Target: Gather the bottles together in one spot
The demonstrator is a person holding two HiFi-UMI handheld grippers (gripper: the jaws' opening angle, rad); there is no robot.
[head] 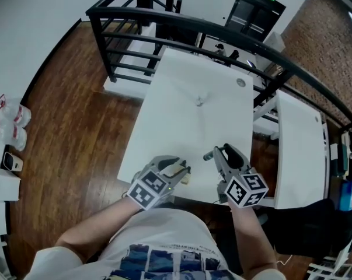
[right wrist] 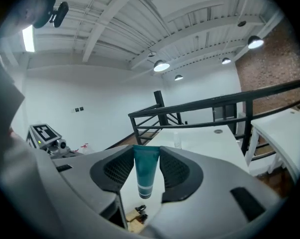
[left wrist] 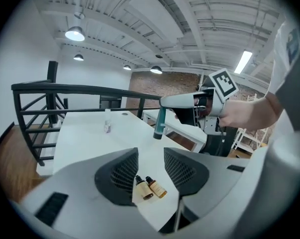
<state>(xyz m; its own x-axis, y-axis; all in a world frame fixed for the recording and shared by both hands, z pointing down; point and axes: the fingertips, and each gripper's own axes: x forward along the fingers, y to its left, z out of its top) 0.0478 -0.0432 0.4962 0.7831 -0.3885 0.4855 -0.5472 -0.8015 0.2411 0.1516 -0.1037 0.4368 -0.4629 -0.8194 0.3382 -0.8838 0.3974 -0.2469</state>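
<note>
The right gripper point(right wrist: 147, 156) pinches the teal tube point(right wrist: 146, 176), which hangs over the worktop point(head: 187, 121). Set it down softly next to the two little brown bottles point(left wrist: 150, 187) lying in front of the left gripper point(left wrist: 150, 156), whose jaws are wide apart. Let go slowly.

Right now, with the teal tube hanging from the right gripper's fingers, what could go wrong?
1. The right gripper pinches the teal plastic tube only by its upper end; it hangs free and could slip out.
2. The two small amber bottles lie on their sides near the white table's near edge; the open left gripper could nudge them off.
3. The small clear bottle stands upright far up the table; a hasty reach might tip it.
</note>
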